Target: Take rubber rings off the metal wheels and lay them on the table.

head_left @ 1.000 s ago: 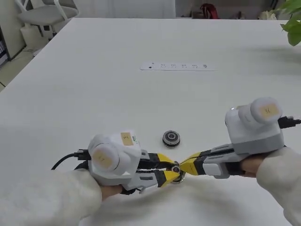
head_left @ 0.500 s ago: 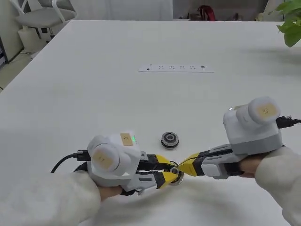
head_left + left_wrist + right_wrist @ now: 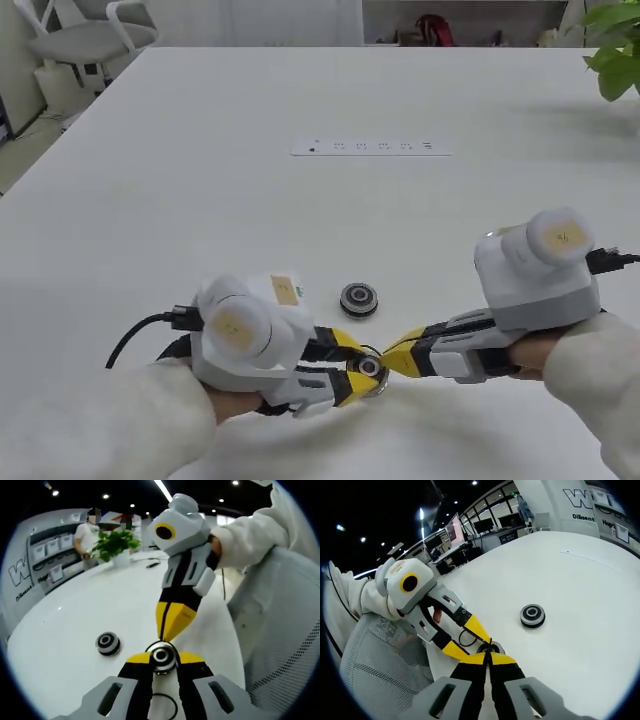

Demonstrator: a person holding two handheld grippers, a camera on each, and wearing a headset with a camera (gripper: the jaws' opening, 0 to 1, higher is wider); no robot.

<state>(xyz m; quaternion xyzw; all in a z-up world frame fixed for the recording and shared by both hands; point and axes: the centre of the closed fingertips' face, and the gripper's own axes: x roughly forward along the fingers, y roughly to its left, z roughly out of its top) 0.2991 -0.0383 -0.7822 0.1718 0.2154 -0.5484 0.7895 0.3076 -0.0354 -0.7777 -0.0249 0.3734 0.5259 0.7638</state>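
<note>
At the table [image 3: 300,100], left tongs [image 3: 360,369] gripping wheel [image 3: 162,656]

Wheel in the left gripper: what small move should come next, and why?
Probably draw the right gripper away from the wheel to peel its rubber ring off. The left gripper clamps the wheel between its fingers, and the right gripper's shut fingers seem to pinch that ring.
</note>
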